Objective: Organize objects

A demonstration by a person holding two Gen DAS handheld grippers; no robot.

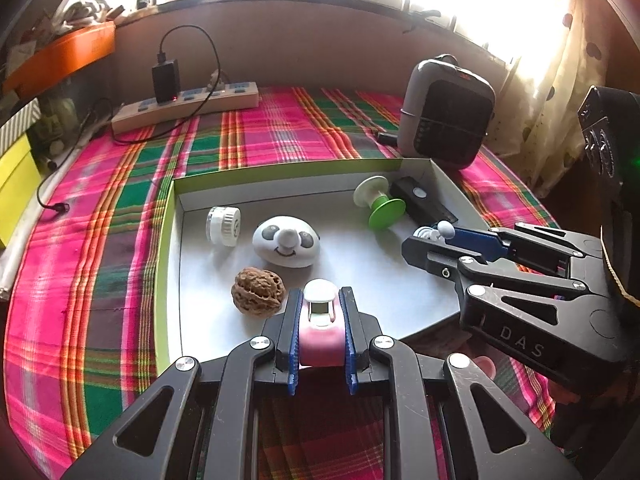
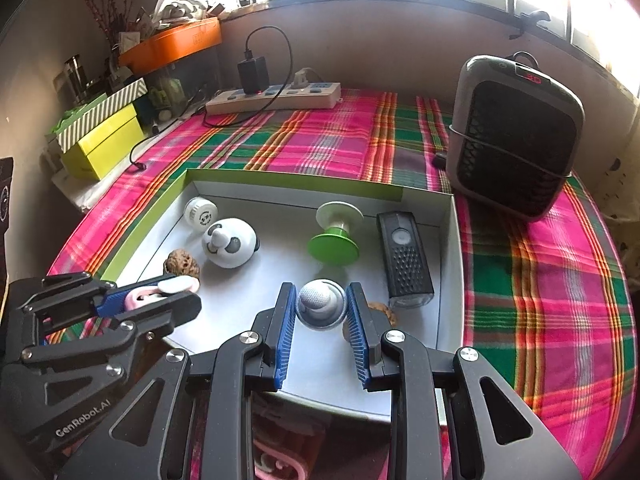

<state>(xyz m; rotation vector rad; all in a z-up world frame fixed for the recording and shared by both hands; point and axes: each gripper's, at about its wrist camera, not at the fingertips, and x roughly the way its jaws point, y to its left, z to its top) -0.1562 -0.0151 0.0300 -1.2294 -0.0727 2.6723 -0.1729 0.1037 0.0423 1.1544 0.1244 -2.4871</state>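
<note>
A shallow white box with green rim (image 1: 280,172) (image 2: 288,178) lies on the plaid cloth. In it are a panda-face toy (image 1: 286,242) (image 2: 229,242), a walnut (image 1: 258,291) (image 2: 181,265), a small white cylinder (image 1: 224,226) (image 2: 200,212), a green-and-white spool (image 1: 380,202) (image 2: 336,236) and a black remote-like device (image 1: 422,200) (image 2: 406,258). My left gripper (image 1: 320,308) (image 2: 154,296) is shut on a pink-and-white toy car (image 1: 320,322) over the box's near edge. My right gripper (image 2: 322,306) (image 1: 434,236) is shut on a grey-white knob (image 2: 320,306) over the box's right part. A second walnut (image 2: 382,312) shows partly behind a right finger.
A grey-black heater (image 1: 446,114) (image 2: 514,136) stands right of the box. A power strip with charger and cables (image 1: 186,102) (image 2: 276,96) lies at the back. Yellow and striped boxes (image 2: 102,136) and an orange tray (image 2: 172,44) are at the left. Curtains (image 1: 548,92) hang right.
</note>
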